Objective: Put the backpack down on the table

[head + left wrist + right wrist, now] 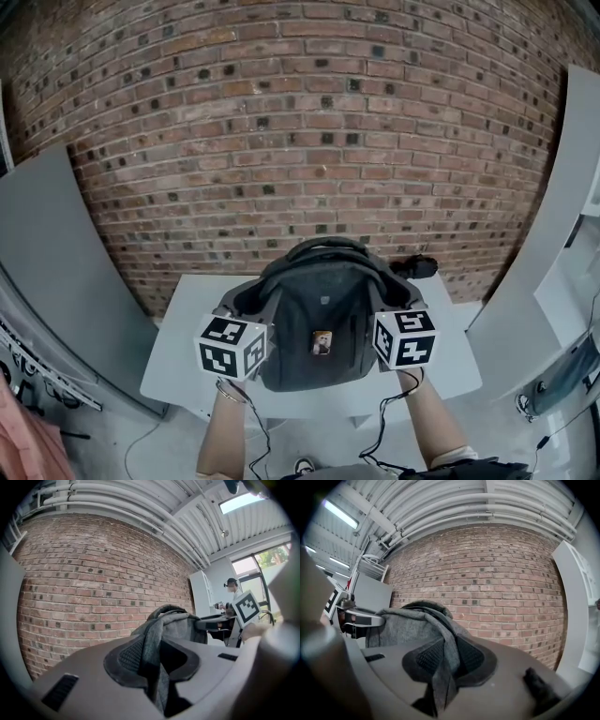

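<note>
Grey backpack (319, 328) is sitting upright over the counter (183, 328); contact unclear. Left hand-held gripper (157, 665) is pinching its fabric at 9 o'clock, jaws nearly closed. Right hand-held gripper (443, 665) is doing likewise at 3 o'clock. Probably soft, slumping and moderately heavy, so side holds are suiting it.

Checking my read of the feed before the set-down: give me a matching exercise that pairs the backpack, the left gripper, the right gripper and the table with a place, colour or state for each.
Things:
1. backpack
2. left gripper
3. right gripper
4. table

Descriptions:
A. white, in front of the brick wall
B. shut on the backpack's fabric, at the head view's right
C. dark grey, between the two grippers
D. shut on the backpack's fabric, at the head view's left

Pairs: 1-C, 2-D, 3-B, 4-A.
</note>
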{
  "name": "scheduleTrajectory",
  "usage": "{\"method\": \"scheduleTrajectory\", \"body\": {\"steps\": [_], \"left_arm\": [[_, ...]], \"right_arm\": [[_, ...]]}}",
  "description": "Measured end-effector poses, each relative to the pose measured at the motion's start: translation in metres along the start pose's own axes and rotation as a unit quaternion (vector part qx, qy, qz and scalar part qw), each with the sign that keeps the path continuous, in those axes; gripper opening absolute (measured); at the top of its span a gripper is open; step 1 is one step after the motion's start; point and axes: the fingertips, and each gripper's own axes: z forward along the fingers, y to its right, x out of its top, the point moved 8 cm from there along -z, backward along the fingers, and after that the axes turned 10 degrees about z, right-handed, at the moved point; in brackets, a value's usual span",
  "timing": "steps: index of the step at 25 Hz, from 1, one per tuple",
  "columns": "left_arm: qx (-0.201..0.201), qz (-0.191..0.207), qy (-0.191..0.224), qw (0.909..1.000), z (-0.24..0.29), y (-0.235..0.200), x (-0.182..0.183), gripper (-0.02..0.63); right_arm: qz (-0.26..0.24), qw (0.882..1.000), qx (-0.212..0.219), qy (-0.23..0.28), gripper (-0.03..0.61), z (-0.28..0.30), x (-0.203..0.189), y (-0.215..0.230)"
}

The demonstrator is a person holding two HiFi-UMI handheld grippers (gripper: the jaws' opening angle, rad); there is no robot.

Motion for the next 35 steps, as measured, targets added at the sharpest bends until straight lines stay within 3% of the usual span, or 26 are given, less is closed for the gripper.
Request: {"method": "scheduleTrajectory", "body": {"steps": [13, 24, 35], "left_arm": [[-0.002, -0.009, -0.041, 0.9991, -0.002, 0.022, -0.031, 0.086], [0.006, -0.02, -0.047, 0.9987, 0.017, -0.001, -0.05, 0.09], [0.0, -0.025, -0.055, 0.9982, 0.05, -0.025, -0.064, 0.098]], "right_arm": [[0.031, 0.999, -0.001, -0.033, 0.087, -0.008, -0.039, 0.008], [-0.004, 1.0, 0.006, -0.03, 0.087, 0.024, -0.047, 0.004], [-0.006, 0.999, -0.007, -0.046, 0.087, 0.06, -0.052, 0.008]]}}
